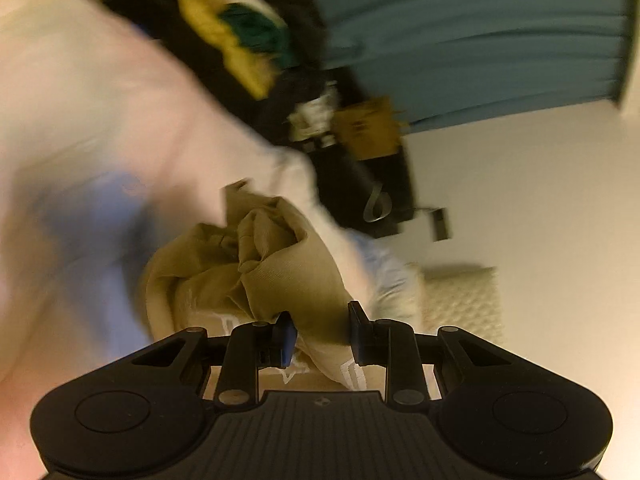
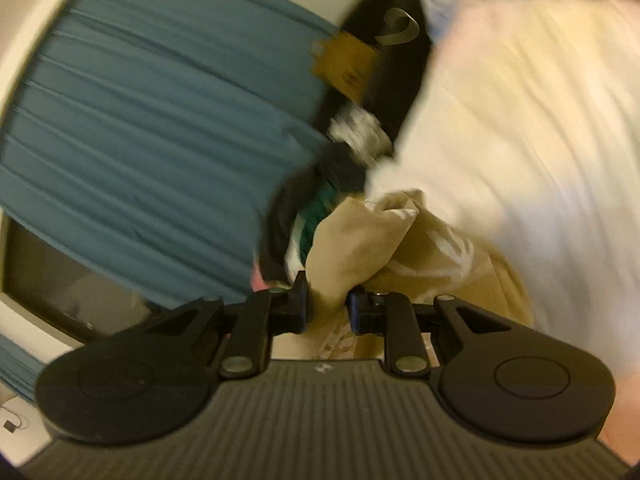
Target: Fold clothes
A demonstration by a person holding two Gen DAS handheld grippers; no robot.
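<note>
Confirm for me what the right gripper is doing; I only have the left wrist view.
Observer: The right gripper is shut on the tan garment, a bunched fold pinched between its fingers.
Operator: Tell me what's to its left.
Observer: A teal curtain fills that side, with a dark window below it.
Operator: Report anything behind the garment.
Observer: A dark pile of clothes with some green cloth in it, beside the white bedding. The picture is blurred, so finer detail is unclear.

Tan garment point(image 1: 276, 264), white print; teal curtain point(image 2: 160, 120)
</note>
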